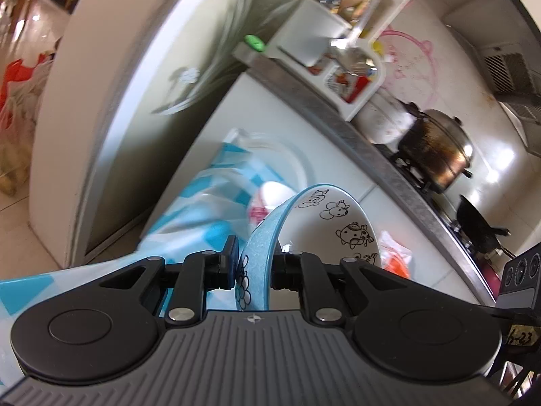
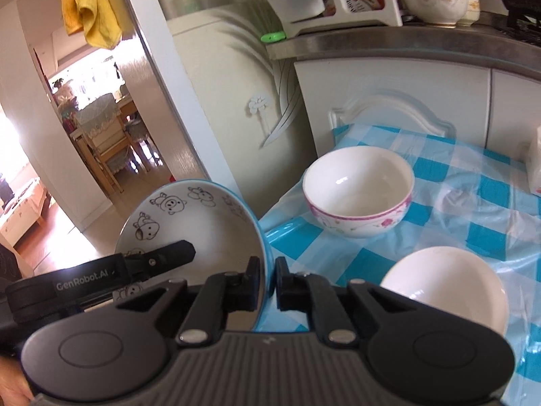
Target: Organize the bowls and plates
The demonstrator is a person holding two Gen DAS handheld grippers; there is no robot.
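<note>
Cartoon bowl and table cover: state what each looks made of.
Cartoon bowl: likely glazed ceramic, possibly melamine; glossy white inside with printed black animals, speckled blue outside. It shows a thin rigid rim.

Table cover: thin plastic sheet, blue and white checks; it shines, wrinkles and looks partly see-through at the folds.

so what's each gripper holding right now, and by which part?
Both are shut on the blue cartoon bowl, by its rim: left gripper on one side, right gripper on another. One pad inside, one outside.
</note>
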